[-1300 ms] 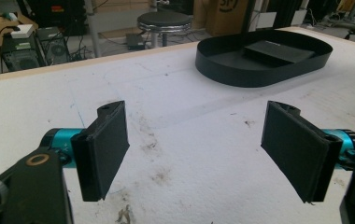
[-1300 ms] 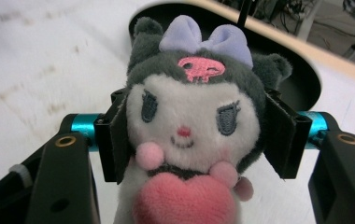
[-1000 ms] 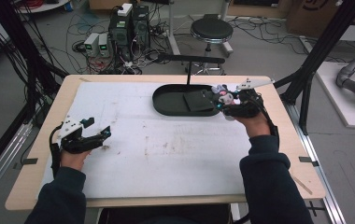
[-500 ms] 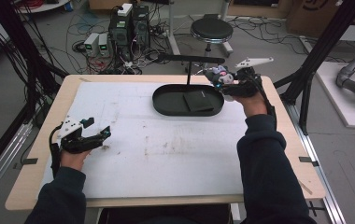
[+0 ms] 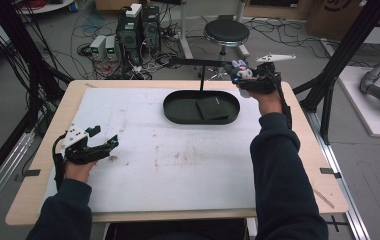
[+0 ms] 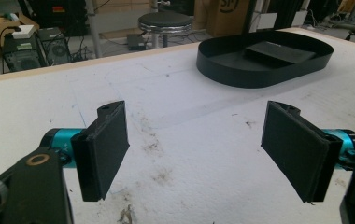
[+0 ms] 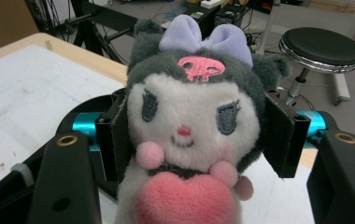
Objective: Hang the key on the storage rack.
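Right gripper [image 5: 245, 76] is held at the far right of the wooden tabletop [image 5: 38, 200], raised just beyond the far right end of the black oval tray [image 5: 178, 111]. Its 2 fingers [image 7: 283, 135] pinch a small plush toy with a grey hood, white face, lilac bow and pink heart [image 7: 189, 126], 1 finger against each side of the head. In the right gripper view the toy is upright and faces the camera, the pink heart at its chest. In the high view the toy [image 5: 240, 67] appears as a small pale shape at the front of the gripper, above the tabletop's far edge, not in the tray.

Left gripper [image 5: 109, 144] rests low at the near left, over the stained white mat [image 5: 178, 165] that covers most of the tabletop. Its fingers [image 6: 103, 149] are spread wide apart with nothing between them; bare mat shows through the gap in the left gripper view.

The black oval tray [image 6: 222, 70] sits at the far centre of the mat, well apart from the left gripper. A flat black rectangular block [image 5: 213, 107] lies inside it, toward its right half.

Beyond the tabletop's far edge, a round black stool [image 5: 226, 32] stands on the floor, with computer equipment and cables [image 5: 128, 35] to the left of it.
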Demonstrator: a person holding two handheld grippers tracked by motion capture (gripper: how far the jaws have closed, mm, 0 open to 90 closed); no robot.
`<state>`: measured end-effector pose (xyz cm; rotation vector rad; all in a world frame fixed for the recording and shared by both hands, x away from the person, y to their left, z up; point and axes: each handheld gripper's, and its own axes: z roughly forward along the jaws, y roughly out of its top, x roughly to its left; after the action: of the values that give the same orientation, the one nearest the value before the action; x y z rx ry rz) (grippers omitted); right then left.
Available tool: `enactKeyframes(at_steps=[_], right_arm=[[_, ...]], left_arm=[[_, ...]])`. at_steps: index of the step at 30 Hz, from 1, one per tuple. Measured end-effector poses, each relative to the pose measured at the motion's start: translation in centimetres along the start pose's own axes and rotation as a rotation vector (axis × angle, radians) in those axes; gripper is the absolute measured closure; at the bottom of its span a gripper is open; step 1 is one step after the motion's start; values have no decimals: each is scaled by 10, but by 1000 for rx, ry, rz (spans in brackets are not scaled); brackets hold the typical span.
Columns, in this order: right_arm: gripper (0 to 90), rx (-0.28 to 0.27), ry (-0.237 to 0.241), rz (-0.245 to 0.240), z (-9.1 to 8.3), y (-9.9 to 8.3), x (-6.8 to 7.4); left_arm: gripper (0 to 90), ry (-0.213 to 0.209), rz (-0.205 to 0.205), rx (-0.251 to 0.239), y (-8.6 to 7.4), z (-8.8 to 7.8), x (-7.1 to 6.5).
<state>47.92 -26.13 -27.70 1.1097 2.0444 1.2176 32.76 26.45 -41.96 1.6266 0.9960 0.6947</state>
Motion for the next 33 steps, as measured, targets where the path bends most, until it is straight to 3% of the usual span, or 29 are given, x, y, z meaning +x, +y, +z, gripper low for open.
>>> enactKeyframes(at_steps=[4,7,14,20,26,28,31,33], right_arm=[[361,-4,-21,-2,7,5,-1],[361,-37,-46,1,11,7,-3],[361,-8,-123,60,18,1,-16],[361,80,-194,37,18,-7,-19],[362,208,-198,50,34,-33,-16],[362,209,-182,61,40,-37,-15],[362,211,-201,22,49,-39,-7],[362,204,-193,36,55,-42,-3]], left_arm=[[228,1,-1,-1,0,0,1],[227,2,1,1,0,-1,0],[228,5,0,1,-1,-2,1],[228,9,0,-2,-1,-3,1],[228,5,4,3,-1,-3,0],[228,5,6,4,-1,-3,0],[228,6,5,5,-1,-3,0],[228,8,4,4,-1,-3,0]])
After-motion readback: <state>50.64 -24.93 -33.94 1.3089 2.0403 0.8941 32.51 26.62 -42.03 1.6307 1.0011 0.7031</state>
